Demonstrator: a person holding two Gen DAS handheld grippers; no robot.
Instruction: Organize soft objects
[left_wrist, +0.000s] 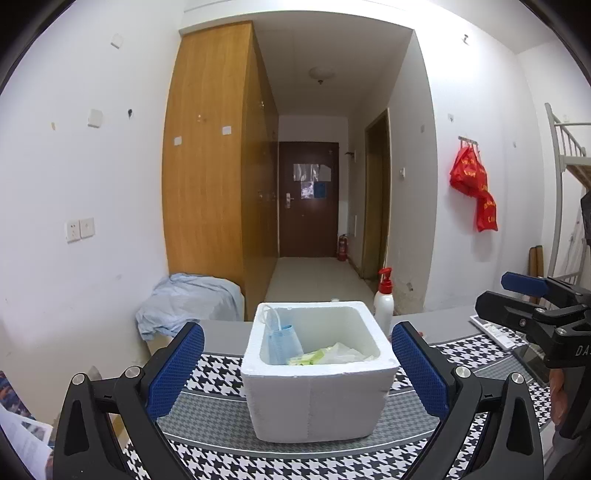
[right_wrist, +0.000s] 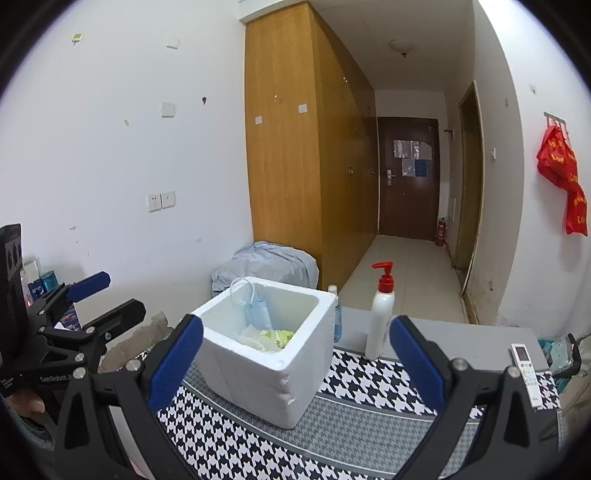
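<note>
Both claws, left claw (left_wrist: 297, 369) and right claw (right_wrist: 295, 363), are hanging spread and empty before the foam box (left_wrist: 314, 398) on the tabletop (right_wrist: 443, 332); its mask (left_wrist: 282, 345) is leaning inside, and bumping the light box risks sliding it toward the pump bottle (right_wrist: 382, 317).

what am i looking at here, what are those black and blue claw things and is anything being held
Those claws are two handheld grippers; a person carries one in each hand, each with a fisheye camera looking along its blue-padded fingers. One picture is from the left gripper, the other from the right gripper. Both stand open and hold nothing. On the houndstooth mat sits a white foam box containing a blue face mask and some crumpled plastic packets. Behind it stands a white pump bottle with a red top, and a remote control lies to the right.
</note>
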